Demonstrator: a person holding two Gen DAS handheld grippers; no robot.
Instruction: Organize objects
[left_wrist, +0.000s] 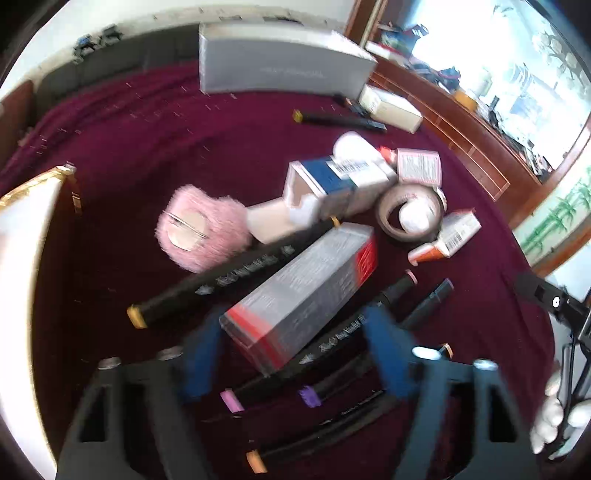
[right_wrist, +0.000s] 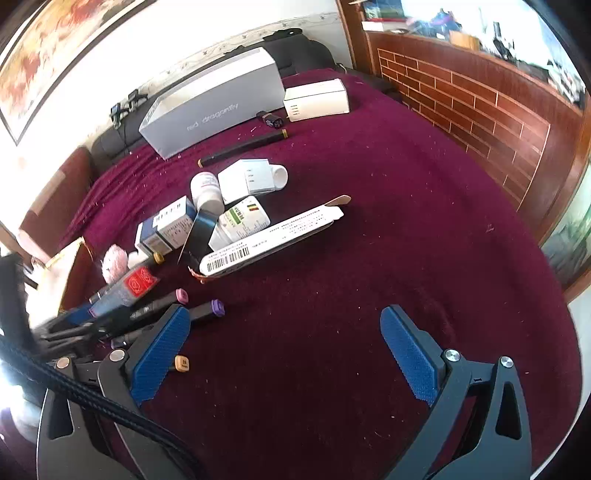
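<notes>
Progress: early; most items lie loose on the maroon cloth surface (right_wrist: 369, 221).
Left gripper (left_wrist: 291, 354): blue fingers (left_wrist: 201, 365) clamp the grey-and-red rectangular carton (left_wrist: 303, 291), near centre.
Right gripper (right_wrist: 284, 354): fingers wide apart, nothing between, over bare cloth.
Left to do: black markers w/ coloured caps (left_wrist: 229, 273), pill bottles, small boxes; long grey box (right_wrist: 218, 103) far.
</notes>
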